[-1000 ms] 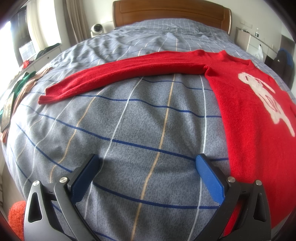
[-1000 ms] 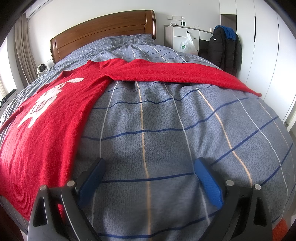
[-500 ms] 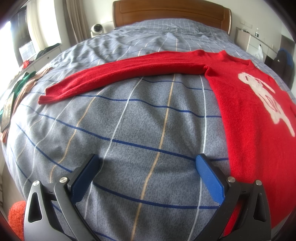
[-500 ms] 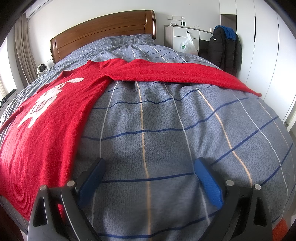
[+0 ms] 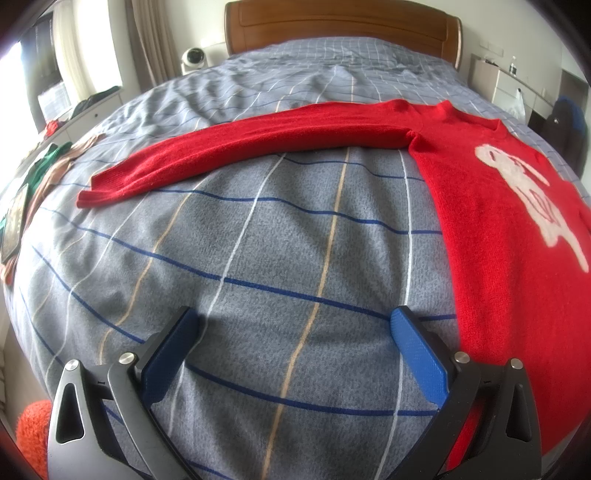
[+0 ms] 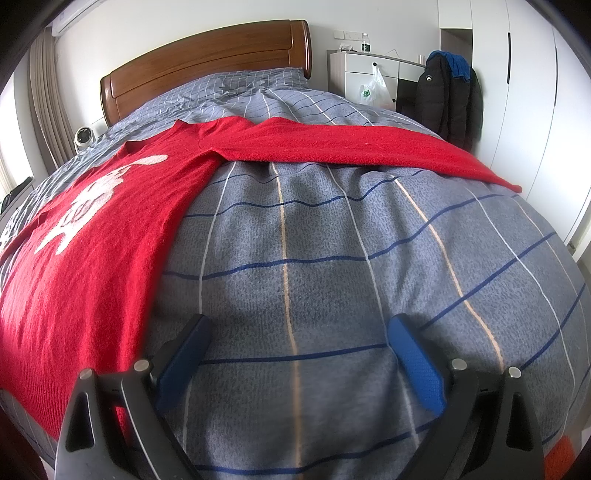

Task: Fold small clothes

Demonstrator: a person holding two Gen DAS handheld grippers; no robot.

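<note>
1. Nothing moved since the earlier frames: both views unchanged, sweater and grippers in the same places.
2. Sweater [image 5: 509,258] red, spread flat on the bed [image 5: 280,236], front up, white motif [image 5: 524,184] on the chest.
3. Collar toward the headboard [image 5: 343,18]; hem toward the near edge of the bed.
4. Left sleeve [image 5: 236,151] stretched straight out across the cover, cuff lying flat, well apart from the body panel.
5. Right sleeve [image 6: 362,147] likewise stretched out the other way, cuff at the far side of the bed.
6. Left gripper [image 5: 295,339] released, jaws spread wide, nothing between them; positioned over bare cover just beside the sweater's side edge, right-hand pad [image 5: 417,354] close to the red knit but contact not determinable.
7. Right gripper [image 6: 299,347] released, jaws spread wide, empty; over bare cover, left-hand pad [image 6: 184,354] near the sweater's opposite side edge.
8. Cover grey with blue, white and tan lines, slightly rumpled toward the headboard.
9. Other clothes [image 5: 48,170] heaped at the left edge of the bed.
10. Dark jackets [image 6: 450,96] hung by the white wardrobe [image 6: 532,92]; white bag [image 6: 373,90] on the dresser [image 6: 365,70].
</note>
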